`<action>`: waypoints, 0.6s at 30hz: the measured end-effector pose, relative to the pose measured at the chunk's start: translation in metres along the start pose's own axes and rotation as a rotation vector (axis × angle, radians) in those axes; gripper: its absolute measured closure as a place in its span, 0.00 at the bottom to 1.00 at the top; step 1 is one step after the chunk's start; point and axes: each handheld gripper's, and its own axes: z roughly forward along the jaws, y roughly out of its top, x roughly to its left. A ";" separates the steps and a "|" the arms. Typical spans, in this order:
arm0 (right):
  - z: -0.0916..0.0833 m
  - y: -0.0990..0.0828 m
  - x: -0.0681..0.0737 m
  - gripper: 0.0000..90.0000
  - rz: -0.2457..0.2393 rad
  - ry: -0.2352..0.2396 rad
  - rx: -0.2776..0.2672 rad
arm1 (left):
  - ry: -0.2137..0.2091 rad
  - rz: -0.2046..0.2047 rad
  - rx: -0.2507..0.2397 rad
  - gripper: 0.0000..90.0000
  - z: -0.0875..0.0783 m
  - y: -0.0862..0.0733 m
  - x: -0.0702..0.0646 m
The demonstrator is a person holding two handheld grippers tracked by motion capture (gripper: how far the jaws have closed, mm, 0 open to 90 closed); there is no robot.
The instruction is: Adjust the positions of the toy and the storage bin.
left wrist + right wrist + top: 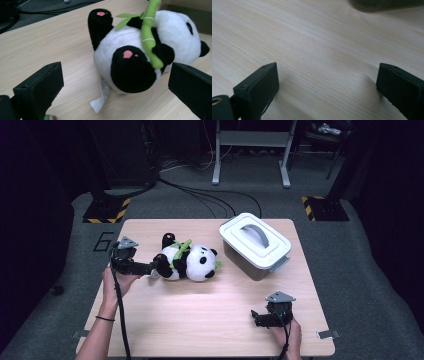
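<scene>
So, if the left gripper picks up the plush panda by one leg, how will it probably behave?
The plush panda looks soft and stuffed, so it probably squashes between the open jaws of the left gripper and weighs little. Held by its black leg, the round body likely hangs and swings. Its fuzzy fabric should not slip much.

Bare wooden tabletop (200, 310) lies ahead of the right gripper (256, 318); the black-and-white plush panda (187, 262) blocks the left gripper's (151, 268) spread jaws.

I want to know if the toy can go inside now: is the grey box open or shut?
Shut. The white lid sits flat on the grey box, its handle on top.
</scene>
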 end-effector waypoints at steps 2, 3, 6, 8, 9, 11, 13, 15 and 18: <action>0.000 0.000 0.000 0.04 0.000 0.000 0.000 | -0.009 0.012 0.004 0.00 0.004 0.004 -0.004; 0.000 0.000 0.000 0.04 0.000 0.000 0.000 | -0.010 0.012 -0.002 0.00 0.005 0.006 -0.006; 0.000 0.000 0.000 0.04 0.000 0.000 0.000 | -0.020 0.034 0.009 0.00 0.011 0.013 -0.013; 0.000 0.000 0.000 0.04 0.000 0.000 0.000 | -0.029 0.038 0.011 0.00 0.015 0.016 -0.016; 0.000 0.000 0.000 0.04 0.000 0.000 0.000 | -0.032 0.044 0.014 0.00 0.016 0.018 -0.017; 0.000 0.000 0.000 0.04 0.000 0.000 0.000 | -0.036 0.050 0.015 0.00 0.020 0.022 -0.021; 0.000 0.000 0.000 0.04 0.000 0.000 0.000 | -0.039 0.060 0.021 0.00 0.024 0.025 -0.023; 0.000 0.000 0.000 0.04 0.000 0.000 0.000 | -0.046 0.071 0.028 0.00 0.028 0.029 -0.026; 0.000 0.000 0.000 0.04 0.000 0.000 0.000 | -0.043 0.094 0.041 0.00 0.033 0.033 -0.030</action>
